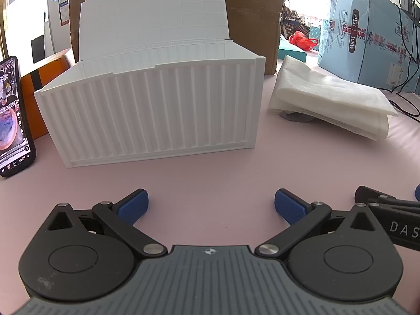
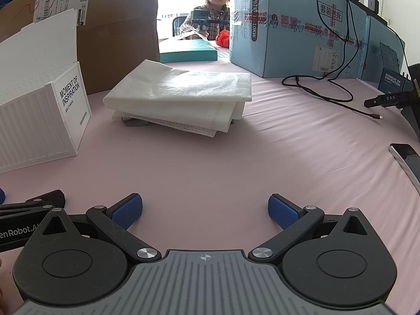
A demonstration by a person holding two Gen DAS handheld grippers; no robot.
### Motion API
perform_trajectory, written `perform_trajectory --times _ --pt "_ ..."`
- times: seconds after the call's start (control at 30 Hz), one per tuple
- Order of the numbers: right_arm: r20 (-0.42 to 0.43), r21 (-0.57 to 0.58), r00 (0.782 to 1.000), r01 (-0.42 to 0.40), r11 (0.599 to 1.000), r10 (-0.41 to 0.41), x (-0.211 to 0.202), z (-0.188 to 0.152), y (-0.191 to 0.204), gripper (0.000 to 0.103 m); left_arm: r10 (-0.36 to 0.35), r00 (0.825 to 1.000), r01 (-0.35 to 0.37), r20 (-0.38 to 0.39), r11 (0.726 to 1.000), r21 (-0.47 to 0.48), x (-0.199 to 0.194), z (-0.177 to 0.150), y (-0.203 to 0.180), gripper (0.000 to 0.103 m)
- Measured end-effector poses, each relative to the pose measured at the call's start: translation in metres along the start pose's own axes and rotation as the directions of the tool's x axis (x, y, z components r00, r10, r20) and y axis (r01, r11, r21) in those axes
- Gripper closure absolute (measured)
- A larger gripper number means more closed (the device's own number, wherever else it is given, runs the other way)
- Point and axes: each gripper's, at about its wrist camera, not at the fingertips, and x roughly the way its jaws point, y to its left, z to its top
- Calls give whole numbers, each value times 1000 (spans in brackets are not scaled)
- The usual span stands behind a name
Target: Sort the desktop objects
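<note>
A: Labels? White ribbed storage box [image 2: 39, 120], end panel reads "MOMENT OF INSPIRATION". Blue carton [image 2: 296, 26] shows "10KW".

B: Box sits on the pink desk [image 1: 210, 173], lid up, long axis across the left view, labelled end toward the folded white cloth [image 1: 328, 99].

A: Only the left view shows the lit phone [image 1: 13, 118]; only the right shows the black cable [image 2: 328, 97].

B: Left tongs [image 1: 211, 207] wide, empty. Right tongs [image 2: 204, 211] wide, empty.

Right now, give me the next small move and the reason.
Probably ease the right hand-held gripper forward toward the folded white bag. Both are open and empty, and the bag lies straight ahead, beside the open white box.
</note>
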Motion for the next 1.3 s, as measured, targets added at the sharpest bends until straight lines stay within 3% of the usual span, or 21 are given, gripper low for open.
perform_trajectory --times 1.03,1.2,1.3 --pt "19 -7 1000 -1 1000 1 -3 -1 0 0 6 1000 -6 10 1000 -14 -2 0 2 0" --pt "71 -2 996 -51 999 51 -12 -3 -2 0 -2 1000 3 29 999 -34 -5 -1 5 0" --pt "139 35 986 -96 995 90 -23 -5 -10 0 -25 997 27 77 999 -32 -13 -1 5 0"
